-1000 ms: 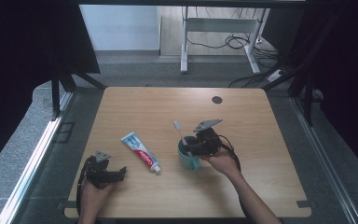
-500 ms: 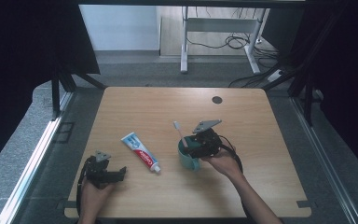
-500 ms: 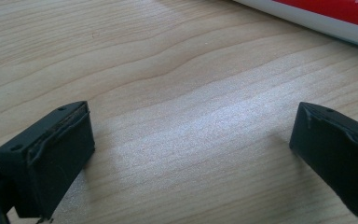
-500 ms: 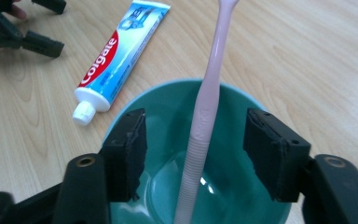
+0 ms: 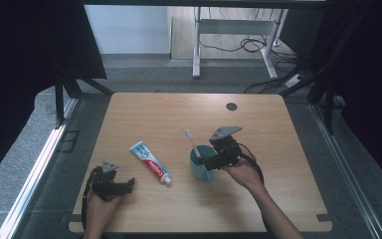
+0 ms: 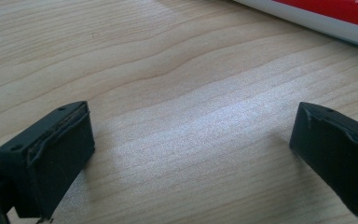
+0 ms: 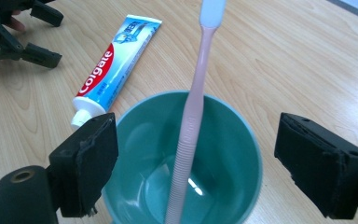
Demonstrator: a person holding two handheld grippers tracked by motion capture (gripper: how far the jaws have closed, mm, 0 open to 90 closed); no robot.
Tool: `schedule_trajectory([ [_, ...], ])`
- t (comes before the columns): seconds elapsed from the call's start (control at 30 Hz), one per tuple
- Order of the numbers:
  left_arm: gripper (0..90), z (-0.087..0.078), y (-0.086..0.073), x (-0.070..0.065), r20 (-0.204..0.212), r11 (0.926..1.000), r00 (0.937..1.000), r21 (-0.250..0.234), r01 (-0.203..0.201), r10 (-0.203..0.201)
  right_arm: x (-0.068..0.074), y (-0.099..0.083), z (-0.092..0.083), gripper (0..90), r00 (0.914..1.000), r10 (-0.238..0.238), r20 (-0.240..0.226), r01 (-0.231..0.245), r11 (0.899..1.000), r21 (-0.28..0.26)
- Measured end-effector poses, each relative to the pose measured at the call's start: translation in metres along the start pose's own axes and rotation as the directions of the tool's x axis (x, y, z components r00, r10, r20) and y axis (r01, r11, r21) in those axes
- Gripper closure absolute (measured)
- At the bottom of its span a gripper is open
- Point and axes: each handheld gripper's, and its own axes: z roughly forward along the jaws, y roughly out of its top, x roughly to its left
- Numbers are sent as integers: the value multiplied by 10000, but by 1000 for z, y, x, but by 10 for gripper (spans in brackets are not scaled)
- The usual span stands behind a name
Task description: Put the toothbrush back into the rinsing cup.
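A teal cup (image 5: 200, 169) stands right of the table's middle, with a pink toothbrush (image 5: 193, 142) leaning in it, head up. My right gripper (image 5: 206, 162) hangs at the cup's rim. In the right gripper view its jaws have just been opening: they stand wide on either side of the toothbrush (image 7: 193, 107) and the cup (image 7: 242, 135), and the pads touch neither. A toothpaste tube (image 5: 150, 162) lies flat to the cup's left. My left gripper (image 5: 127, 184) rests open near the front left edge, with bare wood between its jaws (image 6: 191, 154).
A dark round hole (image 5: 231, 106) sits at the table's far right. The tube's edge (image 6: 326, 11) lies just beyond the left gripper. A cable loops beside the right hand. Dark curtains and a floor rail flank the table.
The right gripper's jaws look wider apart over the cup than before. The toothbrush still leans in the cup. The left gripper and the tube have not moved.
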Motion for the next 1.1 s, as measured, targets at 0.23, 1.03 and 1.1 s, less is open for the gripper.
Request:
schedule_trajectory([
  [0.23,0,0,0,0,0,10000,10000,-2,0,0,0,-5,-8,50,9995,-204,226,201,9997,124],
  [1.03,0,0,0,-1,-33,10000,10000,8,64,-64,-14,-47,-47,0,9957,162,907,-169,9998,68],
  [1.1,0,0,0,-1,-38,10000,10000,8,73,-73,-16,-54,-51,0,9947,252,1000,-262,9996,90],
])
